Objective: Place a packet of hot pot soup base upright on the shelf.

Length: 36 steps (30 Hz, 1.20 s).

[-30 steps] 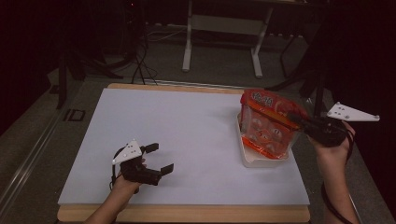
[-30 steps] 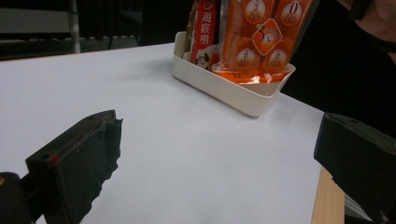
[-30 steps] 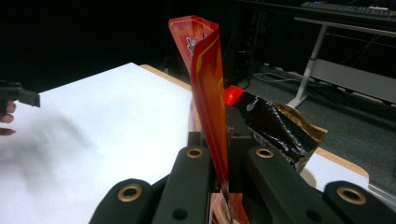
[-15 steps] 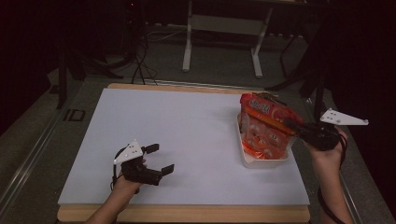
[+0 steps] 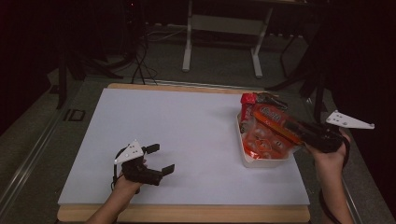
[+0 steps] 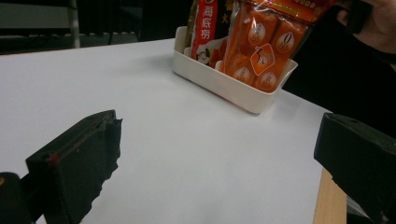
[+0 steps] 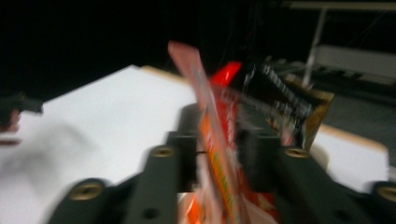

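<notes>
A white board [image 5: 187, 140] lay on a wooden table [image 5: 187, 213], covering nearly all of its top. A tray [image 5: 261, 161] sat on the board near its right edge, about midway between near and far. Snack packets stood in the tray: a large snack bag [image 5: 268, 133] leaned toward the right over the tray's near part, with a narrow packet [image 5: 247, 100] behind it at the far end. The right gripper [image 5: 306, 133] was just right of the tray, its jaws on either side of the bag's edge. The left gripper [image 5: 161, 161] rested on the board's near left part, well apart from the tray. Beyond the table's far edge stood a metal stand [image 5: 222, 42] on the floor.
</notes>
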Tool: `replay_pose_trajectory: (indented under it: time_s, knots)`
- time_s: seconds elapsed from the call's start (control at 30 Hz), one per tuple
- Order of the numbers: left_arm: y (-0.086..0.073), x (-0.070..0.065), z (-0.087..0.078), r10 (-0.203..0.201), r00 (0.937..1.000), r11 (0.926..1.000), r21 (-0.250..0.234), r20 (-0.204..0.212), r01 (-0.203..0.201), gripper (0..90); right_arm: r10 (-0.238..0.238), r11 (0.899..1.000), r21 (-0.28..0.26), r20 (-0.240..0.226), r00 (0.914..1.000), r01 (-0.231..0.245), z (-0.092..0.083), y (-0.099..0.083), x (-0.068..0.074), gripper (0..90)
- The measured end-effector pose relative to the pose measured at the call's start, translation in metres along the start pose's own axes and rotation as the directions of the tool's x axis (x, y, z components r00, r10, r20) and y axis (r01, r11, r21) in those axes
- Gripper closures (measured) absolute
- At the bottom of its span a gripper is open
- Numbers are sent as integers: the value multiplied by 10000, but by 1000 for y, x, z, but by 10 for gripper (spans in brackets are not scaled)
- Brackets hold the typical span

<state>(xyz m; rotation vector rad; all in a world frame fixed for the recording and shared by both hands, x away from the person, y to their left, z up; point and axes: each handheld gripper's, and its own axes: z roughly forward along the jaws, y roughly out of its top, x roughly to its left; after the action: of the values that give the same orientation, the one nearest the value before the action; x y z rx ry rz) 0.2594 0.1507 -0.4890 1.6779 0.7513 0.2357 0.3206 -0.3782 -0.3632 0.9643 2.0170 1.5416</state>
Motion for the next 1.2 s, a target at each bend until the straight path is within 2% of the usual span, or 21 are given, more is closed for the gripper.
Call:
replay_pose_trajectory:
  time_s: [0.1,0.27,0.33,0.43,0.47,0.53,0.6,0.63,0.77,0.87,1.2]
  knots:
    - [0,0,-1,-17,10000,10000,4,-4,17,8,-233,9997,-106,238,9994,236,-1,10,7,597]
    - [-1,0,-1,10,10000,10000,1,13,-10,9,-342,9982,-506,-242,9991,329,0,27,22,530]
    - [0,0,0,45,10000,10000,-19,33,-45,8,-528,9971,-571,-351,9980,508,2,33,29,484]
    - [-1,-1,0,122,9999,9999,2,42,-122,8,-735,9957,-611,-580,9956,699,8,38,41,406]
    - [-1,-1,0,122,9999,9999,2,42,-122,8,-735,9957,-611,-580,9956,699,8,38,41,406]
    - [-1,-1,1,159,9999,9999,33,56,-159,8,-855,9948,-622,-813,9930,805,15,41,50,338]
    - [-1,-1,1,133,9999,9999,17,69,-133,8,-749,9952,-702,-1098,9911,674,21,42,56,290]
    - [-1,-1,1,140,9999,9999,22,70,-140,8,-528,9959,-802,-1315,9899,425,26,42,59,255]
    - [-1,-2,0,181,9998,9998,-22,45,-181,8,-455,9961,-819,-1671,9849,321,34,40,65,192]
    - [0,-2,-2,226,9997,9997,-79,12,-225,9,-383,9966,-791,-2105,9768,221,46,35,72,139]
    - [-1,-3,-2,244,9997,9996,-120,0,-244,9,-346,9989,-384,-2611,9647,255,75,6,95,140]
